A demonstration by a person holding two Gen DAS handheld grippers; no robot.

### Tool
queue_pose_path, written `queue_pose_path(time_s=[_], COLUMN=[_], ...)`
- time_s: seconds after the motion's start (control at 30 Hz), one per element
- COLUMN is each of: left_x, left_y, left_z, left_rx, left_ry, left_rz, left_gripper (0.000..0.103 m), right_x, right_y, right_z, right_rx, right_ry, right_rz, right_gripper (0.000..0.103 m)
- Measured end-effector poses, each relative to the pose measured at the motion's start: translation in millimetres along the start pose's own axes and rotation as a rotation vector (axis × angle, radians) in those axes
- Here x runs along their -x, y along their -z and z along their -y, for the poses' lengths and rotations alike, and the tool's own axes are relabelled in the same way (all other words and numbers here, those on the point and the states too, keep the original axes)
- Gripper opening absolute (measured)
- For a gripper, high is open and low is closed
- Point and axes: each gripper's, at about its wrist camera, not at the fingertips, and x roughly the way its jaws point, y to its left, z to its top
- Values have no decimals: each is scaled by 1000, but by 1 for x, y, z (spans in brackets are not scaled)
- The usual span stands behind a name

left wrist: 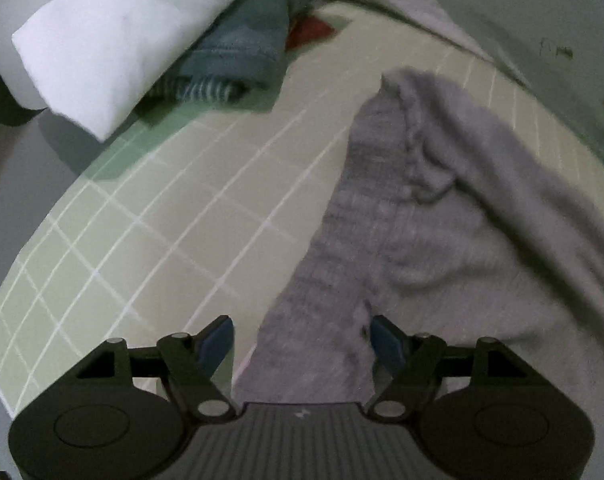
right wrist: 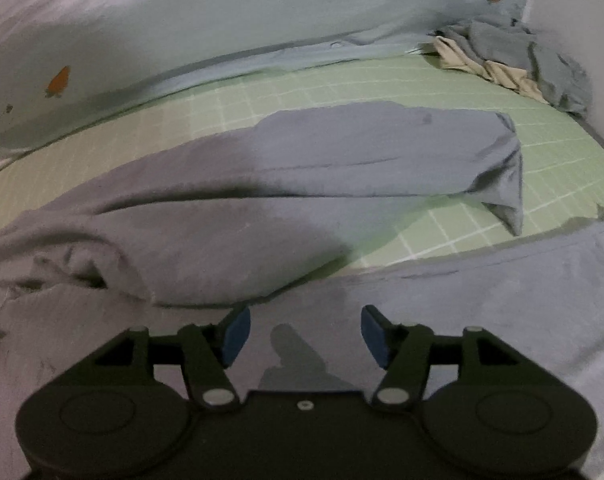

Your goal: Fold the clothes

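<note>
Room opens to your left on the green checked sheet (left wrist: 150, 208), bare between the grey garment's (left wrist: 441, 240) long edge and the folded white cloth (left wrist: 114, 40) stacked over a blue striped piece (left wrist: 238, 60) at the far corner; on your right the sheet shows bare only in a strip past the garment (right wrist: 302, 168), up to the pale pillow (right wrist: 222, 20) and a crumpled pile (right wrist: 521, 56) by the wall. Your left gripper (left wrist: 302, 340) stands wide over the garment's narrow end, cloth between the fingers but unpinched; your right gripper (right wrist: 305, 334) is likewise spread above flat grey cloth, holding nothing.
</note>
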Motion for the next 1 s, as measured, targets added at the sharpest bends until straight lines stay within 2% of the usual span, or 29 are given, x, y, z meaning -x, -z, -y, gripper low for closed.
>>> queue_pose_path(time_s=[0.03,0.07,0.2,0.47,0.53,0.63,0.7,0.77,0.9,1.0], left_x=[0,2,13,21,25,34,47,60,85,100], left_y=[4,7,16,18,20,22,25,29,38,50], left_z=[-1,-2,-12,-58,-63,-61,-50,-37,-3,33], left_rx=[-11,-11,4,90,115,120,95,62,-12,-79], left_ry=[-5,-12,-31,-203,-223,-190,-167,-135,-59,0], left_rz=[-3,-1,11,23,22,26,58,102,178,223], left_gripper=[76,69,27,27,30,39,60,74,85,88], right_x=[1,1,4,12,14,16,18,21,26,27], right_y=[1,2,5,4,4,6,8,11,18,23], right_z=[-2,-3,-7,-3,0,5,11,19,45,72], right_rx=[4,9,13,-6,-15,-30,-43,-58,-84,-102], right_ry=[-3,-3,0,-13,-22,-31,-33,-38,-38,-28], right_rz=[-3,-4,-8,8,7,8,15,28,44,49], right_gripper=[63,63,63,63,65,79,87,99,100,101])
